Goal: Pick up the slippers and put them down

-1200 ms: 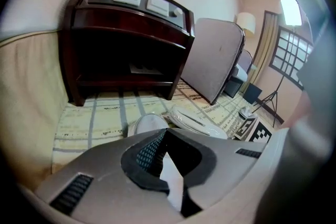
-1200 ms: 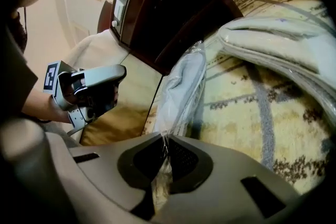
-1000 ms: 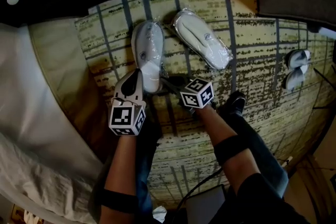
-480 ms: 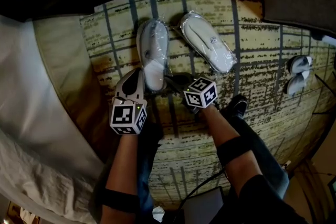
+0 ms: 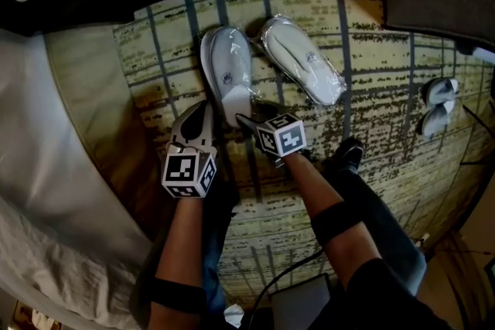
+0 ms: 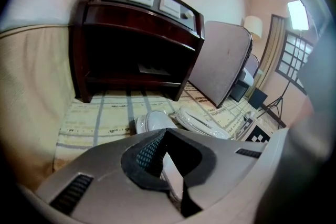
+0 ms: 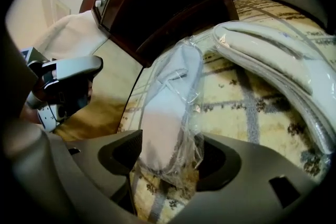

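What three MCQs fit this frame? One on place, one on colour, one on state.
1. The two wrapped slippers lie:
A on a shelf
B on the patterned carpet
C in a box

2. Slipper colour:
A white
B red
C black

3. The right gripper's jaws:
A shut and empty
B apart around one slipper's end
C out of view

Key:
1 B, the carpet shows under and around both.
2 A, both look white through the clear wrap.
3 B, the jaws stand apart, having just been opening, with the slipper's end between them.
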